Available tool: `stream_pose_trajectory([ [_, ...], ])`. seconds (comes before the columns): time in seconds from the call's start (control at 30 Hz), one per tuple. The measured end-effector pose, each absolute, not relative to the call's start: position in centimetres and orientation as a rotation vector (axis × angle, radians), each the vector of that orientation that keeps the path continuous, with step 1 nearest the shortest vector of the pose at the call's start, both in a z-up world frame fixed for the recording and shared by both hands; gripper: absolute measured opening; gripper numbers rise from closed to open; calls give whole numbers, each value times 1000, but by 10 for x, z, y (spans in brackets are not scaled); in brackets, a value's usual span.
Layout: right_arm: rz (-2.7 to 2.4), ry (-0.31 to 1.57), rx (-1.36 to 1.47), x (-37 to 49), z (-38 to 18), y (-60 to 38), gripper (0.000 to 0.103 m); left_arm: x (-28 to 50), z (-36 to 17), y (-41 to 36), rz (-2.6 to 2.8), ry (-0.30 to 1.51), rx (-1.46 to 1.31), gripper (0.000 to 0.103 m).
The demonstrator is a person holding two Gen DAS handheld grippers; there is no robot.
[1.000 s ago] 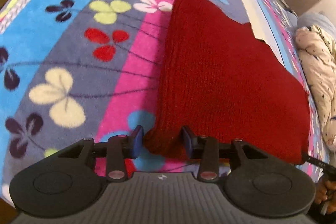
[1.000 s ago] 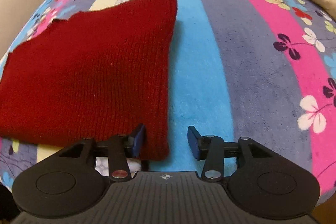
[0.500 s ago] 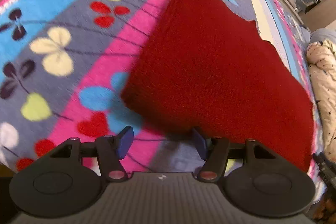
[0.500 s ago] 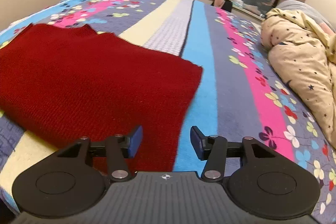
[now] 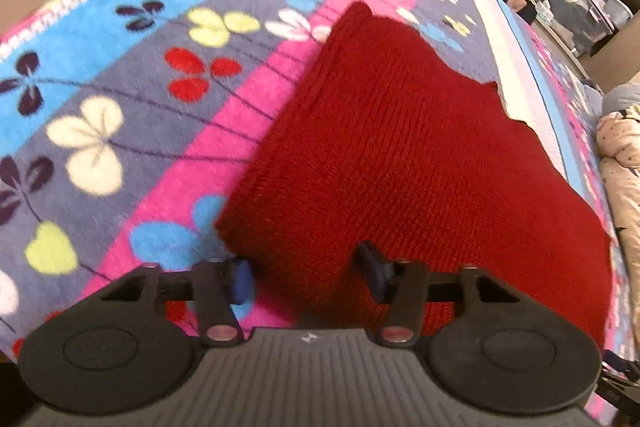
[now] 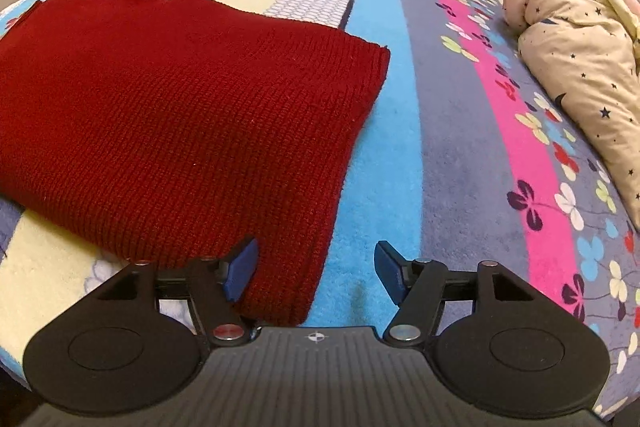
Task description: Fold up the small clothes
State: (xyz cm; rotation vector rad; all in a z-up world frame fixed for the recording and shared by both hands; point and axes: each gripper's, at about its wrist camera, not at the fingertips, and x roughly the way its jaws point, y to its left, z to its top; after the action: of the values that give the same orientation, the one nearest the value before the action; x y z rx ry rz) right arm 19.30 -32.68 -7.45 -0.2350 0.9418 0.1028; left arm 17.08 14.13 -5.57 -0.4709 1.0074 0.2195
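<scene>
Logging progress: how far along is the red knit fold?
Done: the red knit garment lies doubled over on the floral blanket, with a thick folded edge.
In hand: left gripper is closing around a near corner; right gripper is opening, the other corner between its jaws.
Left: probably another fold.

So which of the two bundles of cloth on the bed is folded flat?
The red knitted garment, lying flat with straight edges on the flowered blanket. The cream star-print bedding beside it is just a rumpled heap.
</scene>
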Motion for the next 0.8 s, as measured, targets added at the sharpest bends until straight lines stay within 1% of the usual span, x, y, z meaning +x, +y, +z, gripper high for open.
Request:
stream_pose_trajectory([
  [0.03, 103, 941, -235, 191, -74, -327, 65, 170, -54, 141, 225, 998, -457, 42],
  [0.07, 103, 940, -233, 191, -74, -328, 65, 169, -53, 140, 227, 988, -437, 40],
  [0.13, 100, 939, -225, 188, -72, -330, 65, 168, -49, 135, 222, 969, -387, 31],
  [0.23, 83, 937, -207, 188, -69, -335, 65, 164, -44, 121, 208, 935, -281, 24],
  [0.37, 36, 922, -161, 190, -61, -347, 66, 164, -39, 107, 215, 920, -196, 20],
  [0.43, 19, 917, -124, 191, -57, -354, 67, 167, -29, 95, 215, 902, -140, 17],
  [0.5, 1, 914, -97, 193, -54, -360, 67, 168, -12, 73, 192, 849, -40, 16],
  [0.63, -68, 874, -83, 194, -45, -375, 66, 173, 25, 7, 105, 747, 133, 15],
  [0.8, -156, 843, 67, 193, -36, -415, 66, 170, 61, -98, -76, 621, 219, 15],
])
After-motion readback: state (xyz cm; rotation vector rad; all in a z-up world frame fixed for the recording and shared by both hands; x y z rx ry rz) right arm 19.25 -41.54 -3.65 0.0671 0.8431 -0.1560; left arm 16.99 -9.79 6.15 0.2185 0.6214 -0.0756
